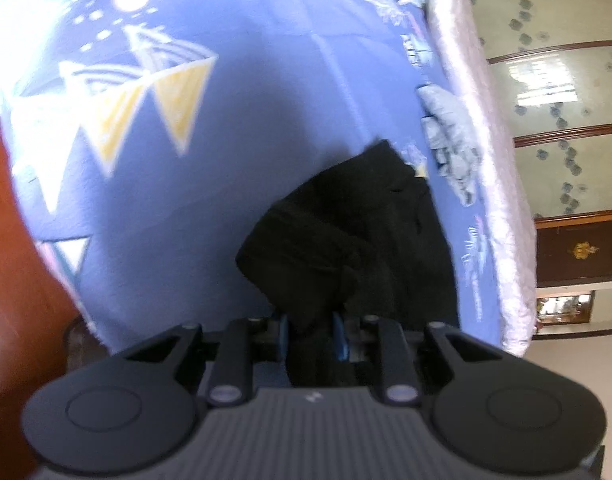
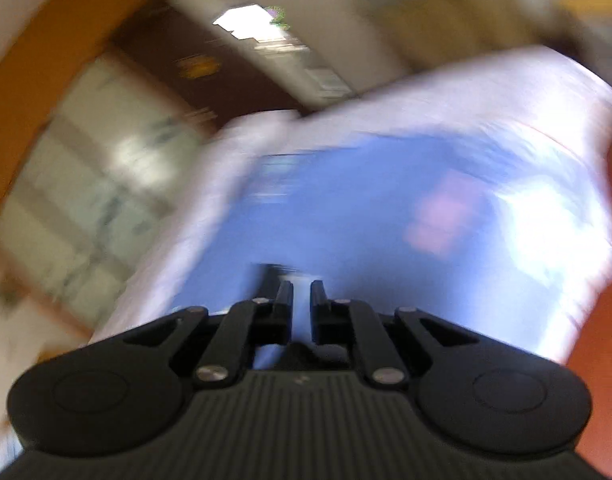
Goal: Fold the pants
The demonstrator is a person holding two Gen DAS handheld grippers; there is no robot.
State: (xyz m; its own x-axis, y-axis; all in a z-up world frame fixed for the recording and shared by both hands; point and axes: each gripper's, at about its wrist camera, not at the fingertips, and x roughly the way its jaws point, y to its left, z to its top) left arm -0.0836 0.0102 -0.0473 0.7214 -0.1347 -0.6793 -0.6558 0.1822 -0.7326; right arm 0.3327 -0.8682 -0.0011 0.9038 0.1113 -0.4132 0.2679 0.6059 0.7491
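Note:
Black pants [image 1: 358, 236] lie bunched on a blue patterned bedsheet [image 1: 226, 160] in the left wrist view. My left gripper [image 1: 312, 334] is shut on a fold of the pants, black cloth filling the gap between its blue-padded fingers. In the blurred right wrist view, my right gripper [image 2: 301, 300] is over the blue sheet [image 2: 346, 220] with its fingers close together and a narrow gap between them. A bit of dark cloth shows low between the fingers [image 2: 284, 300], but the blur hides whether it is held.
The bed's white quilted edge [image 1: 494, 160] runs down the right of the left wrist view. Beyond it stand wardrobe doors with frosted floral panels [image 1: 554, 92]. Brown wood [image 1: 22, 272] is at the left. The same wardrobe [image 2: 86, 168] shows blurred in the right wrist view.

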